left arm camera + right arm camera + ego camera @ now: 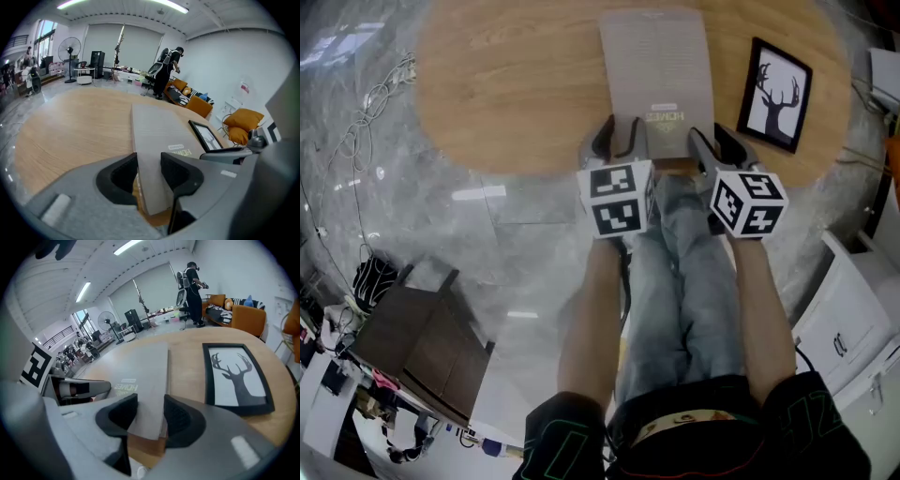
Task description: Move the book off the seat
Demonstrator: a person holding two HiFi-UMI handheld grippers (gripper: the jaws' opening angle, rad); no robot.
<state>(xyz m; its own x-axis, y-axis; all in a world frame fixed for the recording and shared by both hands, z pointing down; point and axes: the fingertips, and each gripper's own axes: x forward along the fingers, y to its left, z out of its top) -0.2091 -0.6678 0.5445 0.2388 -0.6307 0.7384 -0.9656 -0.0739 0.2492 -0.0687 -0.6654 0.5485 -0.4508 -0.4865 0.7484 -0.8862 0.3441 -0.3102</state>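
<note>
A grey book [657, 80] lies flat on the round wooden table [506, 84], its near end at the table's front edge. My left gripper [616, 141] sits at the book's near left corner, and that corner of the book [154, 140] fills the gap between its pads. My right gripper [716, 142] sits at the near right corner, where the book [140, 376] again spans the gap between the pads. Both pairs of jaws look closed on the book. No seat is in view.
A black-framed deer picture [778, 94] lies on the table just right of the book. The person's legs [675, 281] are under the table edge. A dark wooden cabinet [422, 342] stands at lower left, white furniture [853, 328] at right. Cables [370, 112] trail on the floor at left.
</note>
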